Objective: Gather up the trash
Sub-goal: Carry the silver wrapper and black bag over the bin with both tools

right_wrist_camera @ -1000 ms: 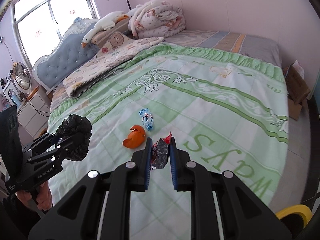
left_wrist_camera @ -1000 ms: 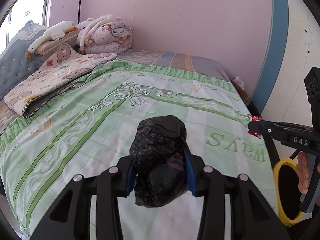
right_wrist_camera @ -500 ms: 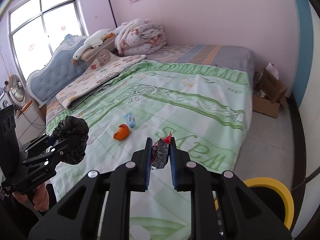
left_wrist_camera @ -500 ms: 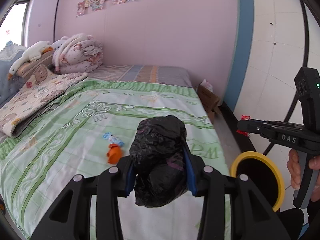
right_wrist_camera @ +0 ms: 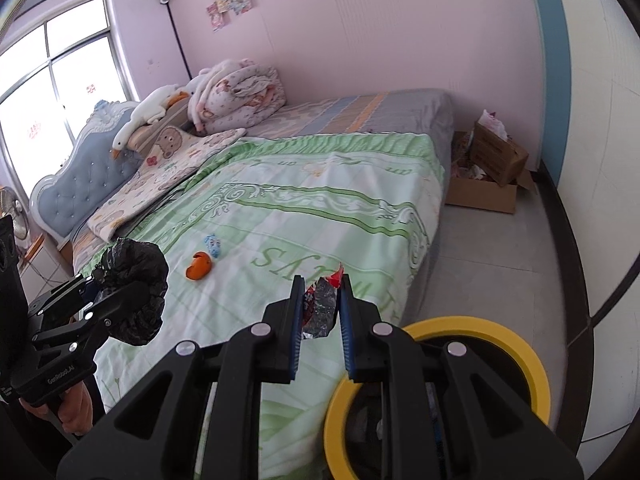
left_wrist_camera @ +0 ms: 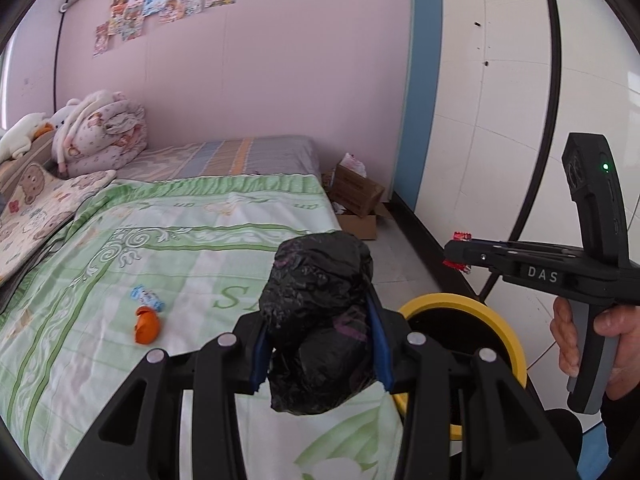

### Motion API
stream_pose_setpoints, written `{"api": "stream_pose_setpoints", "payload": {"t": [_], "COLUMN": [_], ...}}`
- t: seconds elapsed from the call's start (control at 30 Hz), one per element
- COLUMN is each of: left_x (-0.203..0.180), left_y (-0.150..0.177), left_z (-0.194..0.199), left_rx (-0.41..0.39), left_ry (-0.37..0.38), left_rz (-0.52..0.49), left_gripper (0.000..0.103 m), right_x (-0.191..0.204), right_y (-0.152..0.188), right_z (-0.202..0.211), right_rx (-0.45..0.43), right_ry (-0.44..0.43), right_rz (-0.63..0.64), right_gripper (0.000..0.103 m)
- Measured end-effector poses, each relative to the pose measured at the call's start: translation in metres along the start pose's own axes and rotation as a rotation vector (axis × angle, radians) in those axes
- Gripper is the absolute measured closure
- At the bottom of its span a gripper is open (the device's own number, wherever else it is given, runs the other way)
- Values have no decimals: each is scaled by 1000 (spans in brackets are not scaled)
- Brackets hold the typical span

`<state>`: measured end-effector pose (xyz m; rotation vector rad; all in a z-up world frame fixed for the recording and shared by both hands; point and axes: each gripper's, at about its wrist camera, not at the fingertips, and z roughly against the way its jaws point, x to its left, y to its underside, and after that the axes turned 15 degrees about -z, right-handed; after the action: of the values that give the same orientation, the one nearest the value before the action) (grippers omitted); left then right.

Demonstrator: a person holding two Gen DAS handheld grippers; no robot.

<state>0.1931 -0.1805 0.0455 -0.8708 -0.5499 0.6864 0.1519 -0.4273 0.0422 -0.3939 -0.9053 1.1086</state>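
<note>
Both tongs — nearer yellow-rimmed bin (right_wrist_camera: 520, 344)

A bed (right_wrist_camera: 320, 200) with a green patterned quilt and a blue tufted headboard (right_wrist_camera: 76, 184) stands against a pink wall (right_wrist_camera: 380, 40). Daylight enters through a window (right_wrist_camera: 60, 80), and a cardboard box (right_wrist_camera: 496, 168) sits on the grey floor (right_wrist_camera: 500, 260).

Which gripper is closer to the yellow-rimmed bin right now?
Right. The right gripper, shut on a foil wrapper, sits just short of the yellow-rimmed bin. The left gripper, shut on a crumpled black bag, hangs farther back over the bed.
</note>
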Motion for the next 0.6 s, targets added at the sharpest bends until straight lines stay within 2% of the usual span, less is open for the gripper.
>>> {"api": "stream_pose_setpoints", "payload": {"t": [0.2, 0.6], "left_x": [-27, -74], "left_y": [-5, 2], "left_z": [-26, -76], "left_rx": [29, 107], "left_ry": [57, 138], "left_rz": [-18, -44], "left_gripper": [65, 64], "right_x": [-38, -93], "right_y": [5, 29], "right_z": [12, 5], "right_rx": [-6, 36], "right_ry": [44, 108], "right_rz": [-50, -117], "right_gripper": [87, 87]}}
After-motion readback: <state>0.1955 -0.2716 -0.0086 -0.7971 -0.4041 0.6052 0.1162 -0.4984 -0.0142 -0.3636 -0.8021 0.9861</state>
